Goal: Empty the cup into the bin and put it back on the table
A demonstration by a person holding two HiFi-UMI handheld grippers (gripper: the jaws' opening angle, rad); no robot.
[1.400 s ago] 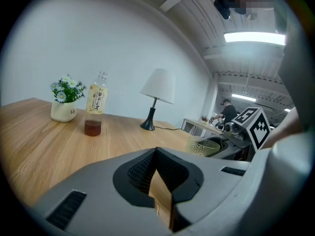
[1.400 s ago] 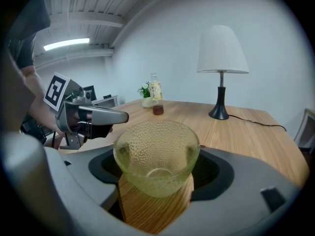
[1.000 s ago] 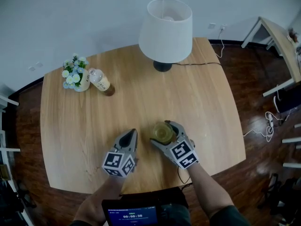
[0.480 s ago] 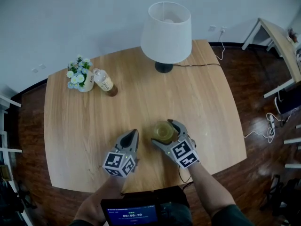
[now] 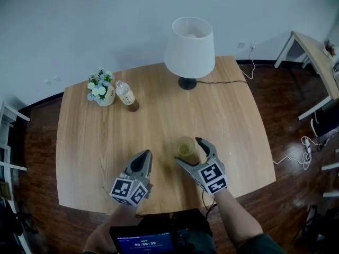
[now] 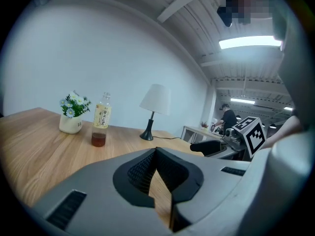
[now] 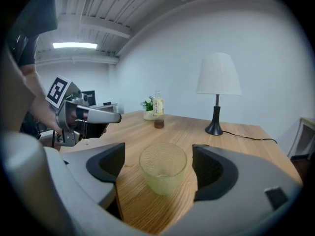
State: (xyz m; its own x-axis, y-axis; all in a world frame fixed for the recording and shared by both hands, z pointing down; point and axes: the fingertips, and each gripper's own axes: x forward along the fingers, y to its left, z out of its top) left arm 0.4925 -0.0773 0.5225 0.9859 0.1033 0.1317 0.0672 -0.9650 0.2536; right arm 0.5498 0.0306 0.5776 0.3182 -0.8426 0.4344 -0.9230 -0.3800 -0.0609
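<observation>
The cup (image 7: 163,167) stands upright on the counter (image 5: 95,142), in the lower middle of the head view. It sits between the two jaws of my right tongs (image 5: 188,151). Those jaws have just been opening and now stand wide apart. In the right gripper view there is a strip of bare wood between the cup and each pad, so I grip nothing. The cup is a pale yellow-green, see-through one with a dimpled wall.

My left tongs (image 5: 144,155) is just left of the cup, near it but apart from it. Its jaws are pressed together with nothing between them, and in its own view only the wood shows past the tips.

The other things stand well away, toward the top of the head view. A lamp (image 5: 189,49) with a white shade is at the upper middle, and its cord (image 5: 228,82) trails off to the right edge of the counter. A bottle (image 5: 127,95) with dark liquid low in it is at the upper left, with a small flower pot (image 5: 100,89) just beside it. Nothing lies between the cup and my tongs.
</observation>
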